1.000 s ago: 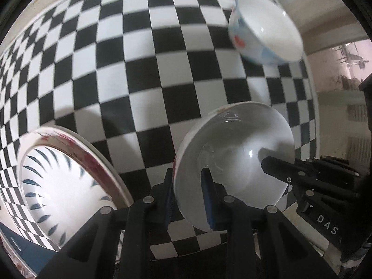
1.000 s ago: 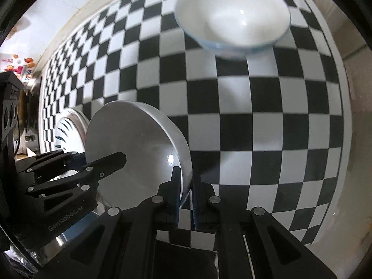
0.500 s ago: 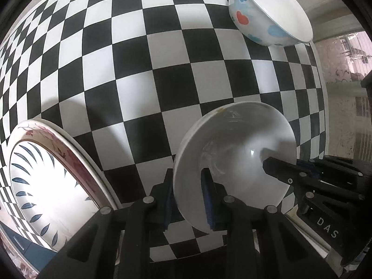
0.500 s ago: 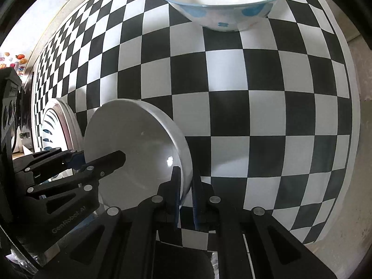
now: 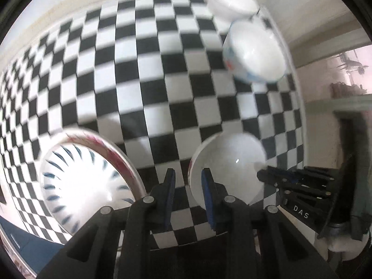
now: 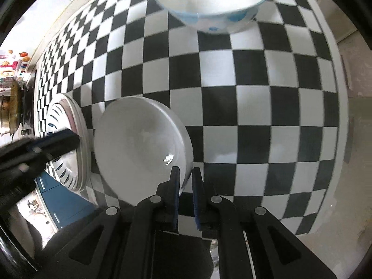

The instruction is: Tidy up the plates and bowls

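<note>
My right gripper (image 6: 185, 187) is shut on the rim of a plain white bowl (image 6: 141, 148) and holds it over the checkered tablecloth (image 6: 255, 107). My left gripper (image 5: 186, 189) is open, its jaws apart, and the same white bowl (image 5: 229, 167) sits just right of it, outside the gap. A blue-spotted bowl (image 6: 211, 2) stands at the far side; it also shows in the left wrist view (image 5: 253, 51). A plate with blue streaks and a red rim (image 5: 86, 181) lies to the left, also in the right wrist view (image 6: 67, 146).
A second white bowl (image 5: 232, 2) stands behind the spotted one near the table's far corner. The table's right edge (image 6: 339, 93) drops to a grey floor. A blue cabinet (image 6: 62, 200) is below the left edge.
My left gripper has let go of the white bowl's rim, opened and pulled back to the left. The right gripper still holds the bowl, and the view has drawn back from the spotted bowl.
</note>
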